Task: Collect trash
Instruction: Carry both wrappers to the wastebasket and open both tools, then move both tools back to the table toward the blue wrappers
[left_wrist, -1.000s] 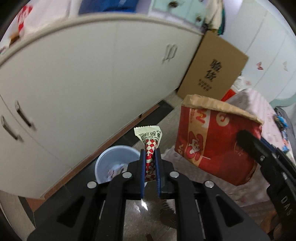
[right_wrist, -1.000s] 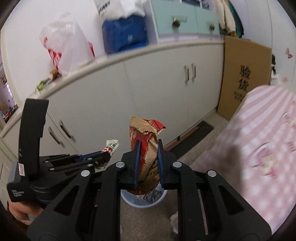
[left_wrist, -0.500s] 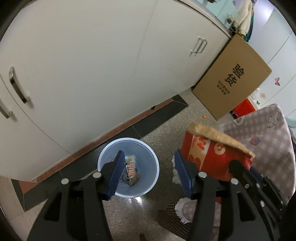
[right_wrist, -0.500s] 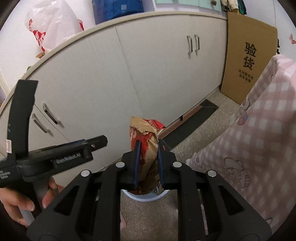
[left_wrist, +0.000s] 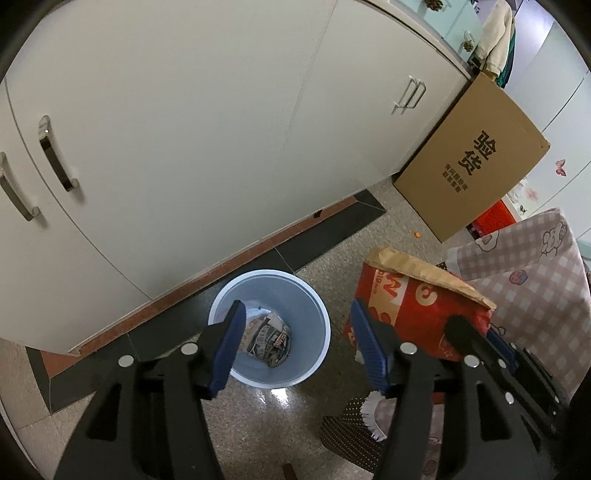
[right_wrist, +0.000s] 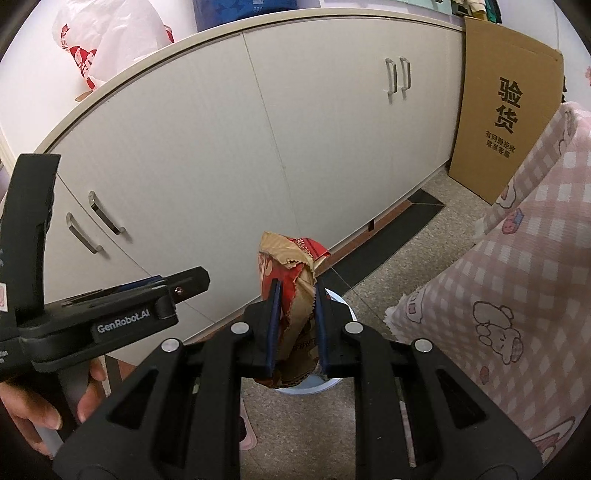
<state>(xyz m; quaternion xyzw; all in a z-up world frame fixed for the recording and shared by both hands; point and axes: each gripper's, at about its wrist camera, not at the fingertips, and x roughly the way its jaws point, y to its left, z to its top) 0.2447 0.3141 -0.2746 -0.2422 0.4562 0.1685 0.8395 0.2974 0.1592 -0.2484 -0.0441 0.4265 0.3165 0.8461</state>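
A pale blue bin (left_wrist: 271, 275) stands on the floor by the cabinets, with crumpled wrappers (left_wrist: 269, 339) at its bottom. My left gripper (left_wrist: 295, 310) hovers over the bin, its jaws opening and nothing between them. A red and brown snack bag (left_wrist: 410, 306) hangs just right of the bin, my right gripper (right_wrist: 295, 291) shut on its crumpled lower part. In the right wrist view the bag (right_wrist: 291, 266) sticks up past the pads and hides most of the bin (right_wrist: 345, 308). There the left gripper (right_wrist: 184, 282) shows side-on at the left, held by a hand (right_wrist: 29, 410).
White cabinet doors (left_wrist: 221, 129) run behind the bin. A cardboard box (left_wrist: 472, 162) leans on them at the right. A pink checked cloth (right_wrist: 517, 295) drapes down on the right. A dotted mat with a white fringe (left_wrist: 354, 432) lies on the speckled floor.
The left gripper has let go of the green and red wrapper, which has dropped into the bin, and its jaws have spread. Both grippers came down toward the bin. The right grip is unchanged.
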